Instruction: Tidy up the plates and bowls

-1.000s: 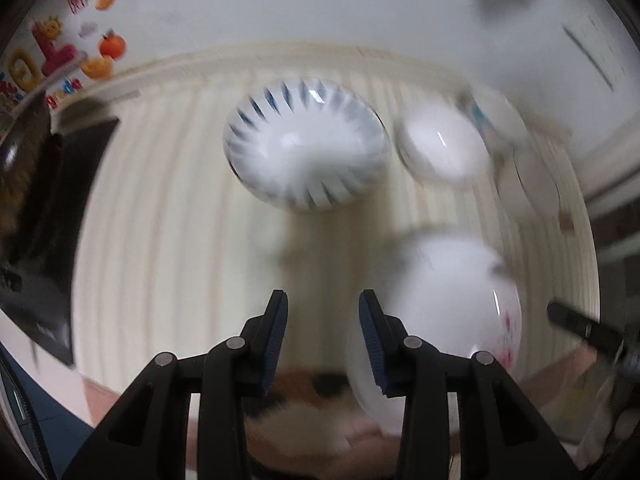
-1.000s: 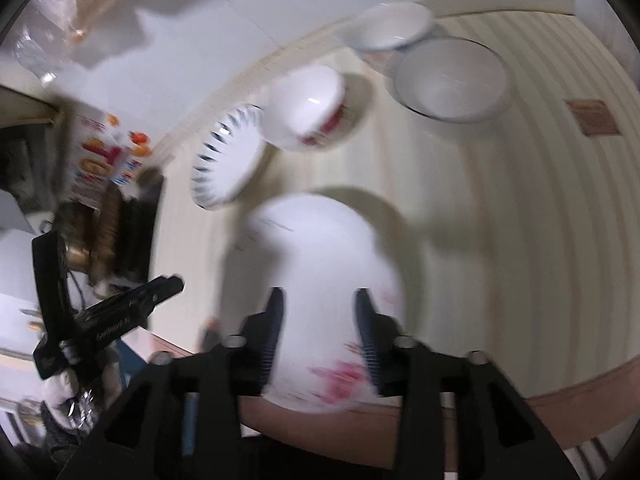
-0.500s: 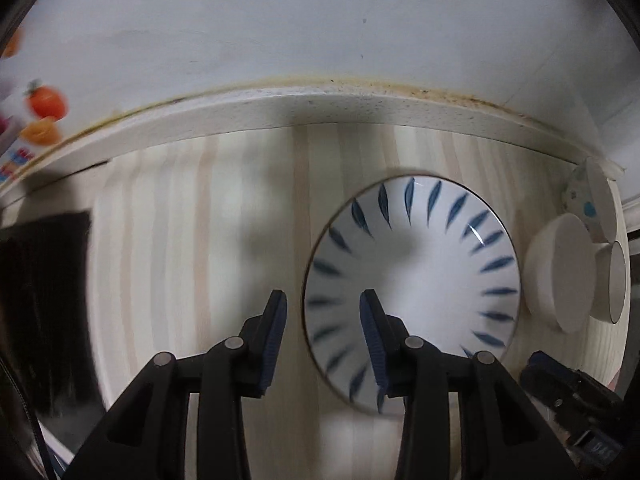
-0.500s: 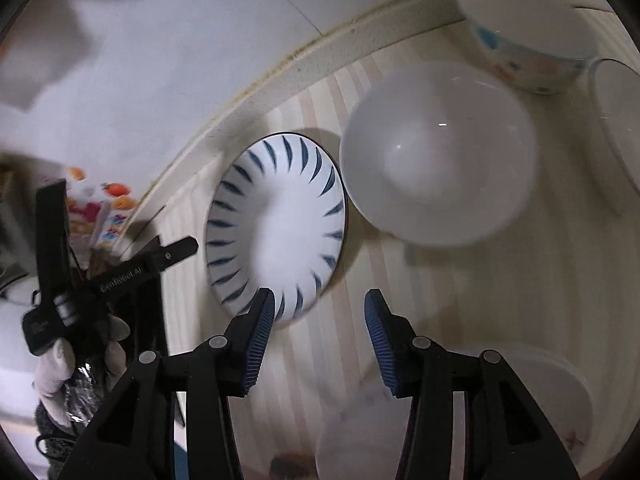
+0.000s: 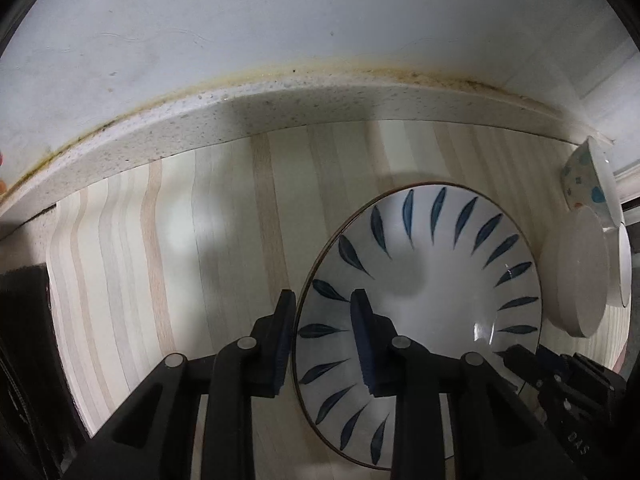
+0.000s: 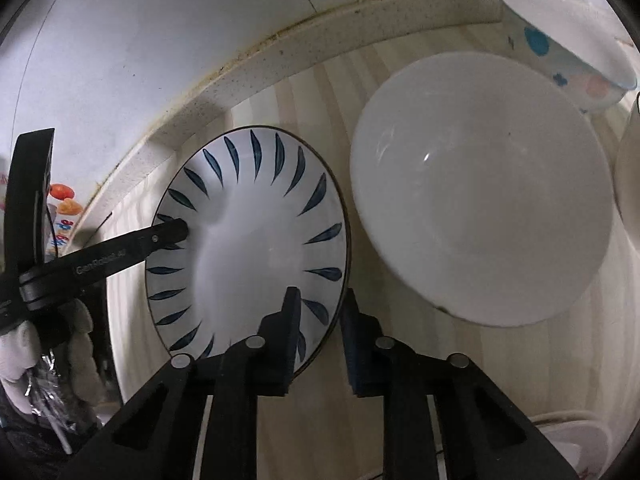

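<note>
A white plate with blue leaf marks (image 5: 424,280) (image 6: 248,240) lies on the striped counter. My left gripper (image 5: 322,320) straddles its left rim, one finger outside and one inside. Its jaws are closing with the rim between them and the pads on it. My right gripper (image 6: 320,320) straddles the opposite rim in the same way, jaws closing on it. In the right wrist view, the left gripper (image 6: 176,232) touches the plate's far edge. In the left wrist view, the right gripper (image 5: 560,376) shows at the lower right.
A large white bowl (image 6: 480,200) (image 5: 576,276) sits just right of the plate, and a spotted bowl (image 6: 568,40) (image 5: 588,184) stands behind it by the wall ledge (image 5: 280,108). Another white dish (image 6: 568,440) lies near the front. A dark object (image 5: 24,340) borders the counter's left.
Both grippers moved from over the flower-printed dish to the blue-leaf plate and came down onto its rims. Both pairs of jaws have narrowed.
</note>
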`<action>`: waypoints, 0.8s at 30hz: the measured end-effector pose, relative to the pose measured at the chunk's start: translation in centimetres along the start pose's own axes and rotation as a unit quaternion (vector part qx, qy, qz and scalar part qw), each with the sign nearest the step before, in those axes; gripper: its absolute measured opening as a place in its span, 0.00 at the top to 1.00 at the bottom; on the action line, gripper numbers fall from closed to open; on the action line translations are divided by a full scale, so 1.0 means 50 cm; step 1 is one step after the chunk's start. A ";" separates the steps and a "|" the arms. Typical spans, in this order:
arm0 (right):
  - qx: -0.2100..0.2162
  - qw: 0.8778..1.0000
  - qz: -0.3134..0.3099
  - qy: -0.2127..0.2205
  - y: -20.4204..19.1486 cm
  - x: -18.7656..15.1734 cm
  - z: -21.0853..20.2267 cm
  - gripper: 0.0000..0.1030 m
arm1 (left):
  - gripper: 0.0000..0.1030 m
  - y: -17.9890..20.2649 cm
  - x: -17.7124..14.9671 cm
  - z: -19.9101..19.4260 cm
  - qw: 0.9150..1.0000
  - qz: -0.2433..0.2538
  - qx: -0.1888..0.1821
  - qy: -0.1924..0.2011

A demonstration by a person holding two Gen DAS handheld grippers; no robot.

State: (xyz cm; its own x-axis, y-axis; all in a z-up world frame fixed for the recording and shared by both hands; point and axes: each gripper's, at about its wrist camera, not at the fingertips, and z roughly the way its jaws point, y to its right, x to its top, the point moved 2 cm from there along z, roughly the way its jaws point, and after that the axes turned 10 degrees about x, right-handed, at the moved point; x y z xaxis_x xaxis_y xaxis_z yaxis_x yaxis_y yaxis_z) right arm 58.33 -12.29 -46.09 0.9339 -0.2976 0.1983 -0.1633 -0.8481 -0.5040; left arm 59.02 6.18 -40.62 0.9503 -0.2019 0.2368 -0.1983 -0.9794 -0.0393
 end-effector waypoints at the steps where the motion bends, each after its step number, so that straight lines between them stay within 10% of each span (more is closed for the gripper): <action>1: -0.002 1.000 -0.004 0.001 0.000 -0.002 -0.003 0.81 | 0.75 0.000 -0.008 -0.008 1.000 0.000 0.002 0.005; 24: 0.051 0.988 -0.143 0.028 0.002 -0.117 -0.342 0.83 | 0.75 0.107 -0.223 -0.315 0.991 -0.089 -0.023 0.093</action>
State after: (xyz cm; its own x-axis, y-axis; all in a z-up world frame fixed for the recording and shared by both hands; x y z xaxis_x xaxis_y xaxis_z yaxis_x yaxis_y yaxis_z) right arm 47.41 -18.15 -32.93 0.9178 -0.0789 0.3891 0.1395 -0.8535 -0.5021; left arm 43.59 3.34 -28.16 0.9112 -0.0163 0.4116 -0.0459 -0.9970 0.0622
